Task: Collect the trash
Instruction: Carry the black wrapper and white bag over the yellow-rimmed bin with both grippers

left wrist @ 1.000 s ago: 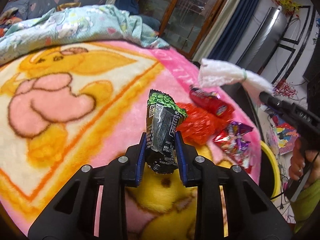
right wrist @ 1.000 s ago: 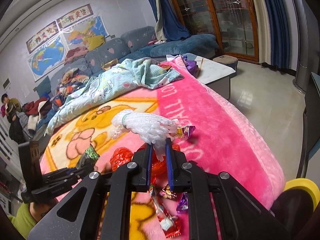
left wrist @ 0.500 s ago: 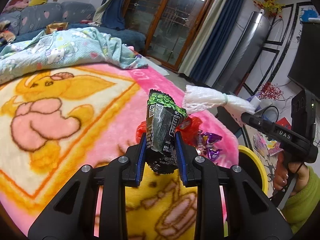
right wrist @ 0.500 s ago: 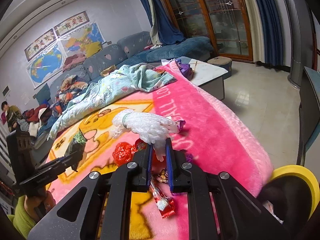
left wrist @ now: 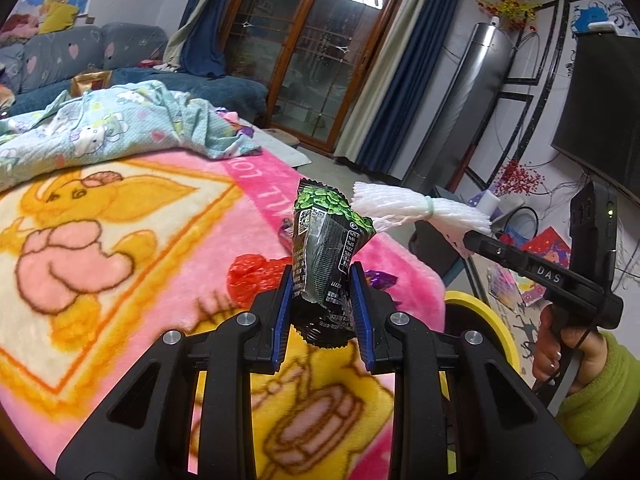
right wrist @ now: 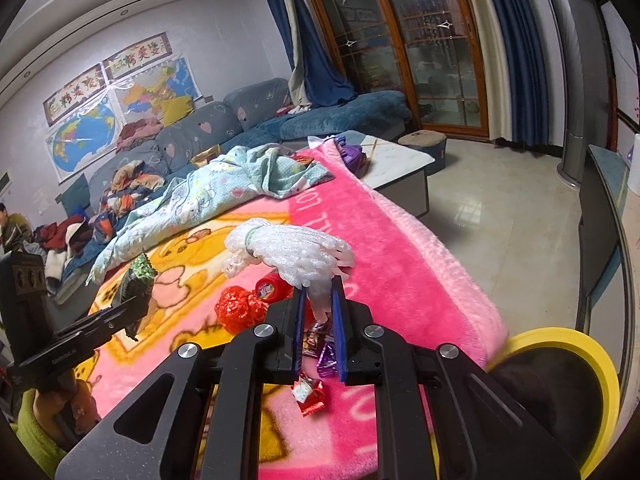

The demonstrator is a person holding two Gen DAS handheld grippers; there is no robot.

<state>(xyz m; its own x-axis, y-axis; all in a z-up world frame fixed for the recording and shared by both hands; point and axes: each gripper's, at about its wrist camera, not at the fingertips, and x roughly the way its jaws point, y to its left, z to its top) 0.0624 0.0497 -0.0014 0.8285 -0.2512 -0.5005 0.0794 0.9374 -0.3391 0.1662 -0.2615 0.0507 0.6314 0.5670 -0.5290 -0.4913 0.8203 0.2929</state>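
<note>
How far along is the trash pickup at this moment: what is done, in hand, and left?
Done: nothing visibly in the yellow-rimmed bin yet.
In hand: the left gripper is shut on a black-and-green wrapper; the right gripper is shut on white foam netting.
Left: a red crumpled bag, a red packet and small candy wrappers lie on the pink blanket.

Two black handheld grippers: left gripper [left wrist: 322,300], right gripper [right wrist: 318,312]. One crumpled black snack wrapper with a green-printed top [left wrist: 326,256], one white foam net sleeve bunched with a pale band [right wrist: 292,252]. On the pink and yellow plush cartoon blanket [right wrist: 400,240], near its right edge: one crumpled red plastic wrapper [right wrist: 236,308], one small red round can [right wrist: 274,288], one red foil sweet packet [right wrist: 308,394], purple foil sweet wrappers [right wrist: 326,358], exact count unclear. One yellow-rimmed round bin [right wrist: 560,376]. One pale blue cartoon-print quilt [right wrist: 208,196].
</note>
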